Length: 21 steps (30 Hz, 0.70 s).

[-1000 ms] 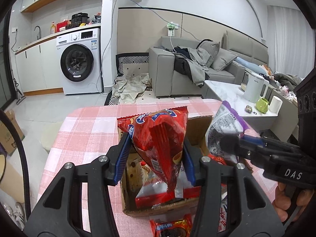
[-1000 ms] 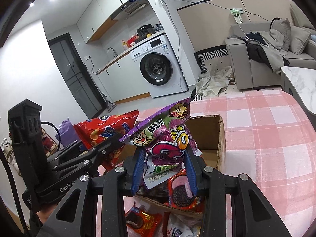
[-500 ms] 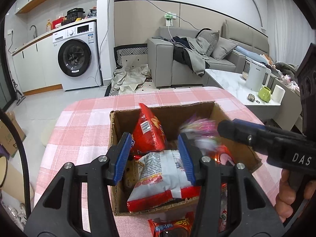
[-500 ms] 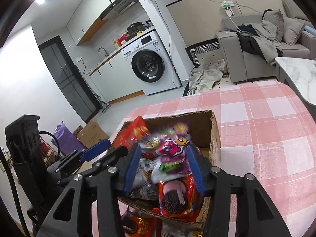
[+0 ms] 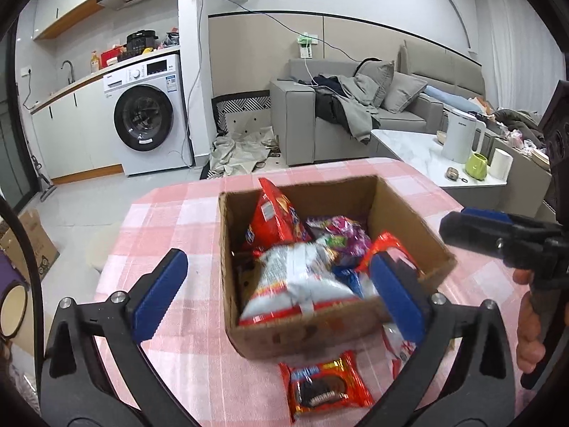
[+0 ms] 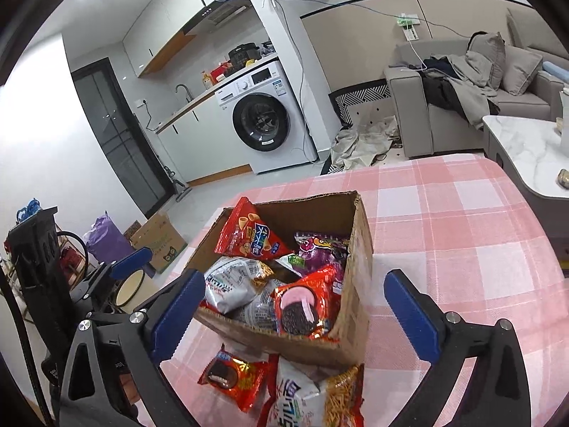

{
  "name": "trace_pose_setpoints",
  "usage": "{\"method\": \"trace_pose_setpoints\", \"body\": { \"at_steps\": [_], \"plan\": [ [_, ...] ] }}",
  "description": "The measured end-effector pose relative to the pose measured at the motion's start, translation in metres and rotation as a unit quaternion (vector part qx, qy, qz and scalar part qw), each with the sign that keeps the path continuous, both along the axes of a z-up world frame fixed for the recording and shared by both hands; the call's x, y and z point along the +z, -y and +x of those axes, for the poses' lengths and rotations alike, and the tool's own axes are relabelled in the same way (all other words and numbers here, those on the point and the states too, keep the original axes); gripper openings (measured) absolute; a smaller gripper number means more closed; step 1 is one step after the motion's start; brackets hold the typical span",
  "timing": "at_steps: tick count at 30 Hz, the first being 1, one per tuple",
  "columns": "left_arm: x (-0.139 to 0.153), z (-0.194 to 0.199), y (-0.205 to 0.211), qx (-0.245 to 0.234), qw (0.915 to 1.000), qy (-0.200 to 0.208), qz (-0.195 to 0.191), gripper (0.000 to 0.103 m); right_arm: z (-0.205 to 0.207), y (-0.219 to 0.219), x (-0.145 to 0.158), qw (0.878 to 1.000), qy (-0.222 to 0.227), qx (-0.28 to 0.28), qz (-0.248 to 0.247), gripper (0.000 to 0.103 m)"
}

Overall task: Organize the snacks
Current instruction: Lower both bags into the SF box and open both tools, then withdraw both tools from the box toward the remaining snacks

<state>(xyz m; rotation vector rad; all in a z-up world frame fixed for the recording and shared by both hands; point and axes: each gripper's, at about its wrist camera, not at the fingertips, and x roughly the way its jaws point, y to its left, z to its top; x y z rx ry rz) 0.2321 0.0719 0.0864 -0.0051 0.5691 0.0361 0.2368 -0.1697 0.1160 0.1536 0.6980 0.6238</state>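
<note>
An open cardboard box [image 5: 409,220] [image 6: 359,249] stands on the pink checked tablecloth [image 5: 170,220]. In it lie a red chip bag [image 5: 274,220] [image 6: 249,235], a purple snack bag [image 5: 341,231] [image 6: 320,249], a white noodle bag [image 5: 295,277] [image 6: 231,284] and a red cookie pack [image 6: 302,302]. My left gripper [image 5: 281,295] is open and empty, just in front of the box. My right gripper [image 6: 295,306] is open and empty, above the box's near side. A red cookie pack [image 5: 327,384] [image 6: 231,377] and a white noodle bag [image 6: 313,398] lie on the cloth in front of the box.
The table's far edge drops to the floor. Beyond stand a washing machine [image 5: 145,117], a grey sofa [image 5: 355,117] and a marble side table [image 5: 426,153] with a kettle. A cardboard box [image 6: 156,238] sits on the floor to the left.
Both grippers opened: the left let go of the red chip bag and the right let go of the purple bag, both now in the box. Both grippers pulled back toward me.
</note>
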Motion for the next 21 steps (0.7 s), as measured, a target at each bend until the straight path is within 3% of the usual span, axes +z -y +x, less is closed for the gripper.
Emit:
{"method": "trace_pose_setpoints", "body": {
  "at_steps": [10,21],
  "plan": [
    [-0.009,-0.038,0.005,-0.001,0.9999,-0.009,-0.010,0.102,-0.028,0.016,-0.003,1.000,0.005,-0.009,-0.019,0.103],
    [-0.026,-0.064,-0.001,0.010,0.9993,-0.032,-0.017,0.102,-0.055,0.015,-0.033,0.996,-0.017,0.001,-0.089,0.103]
  ]
}}
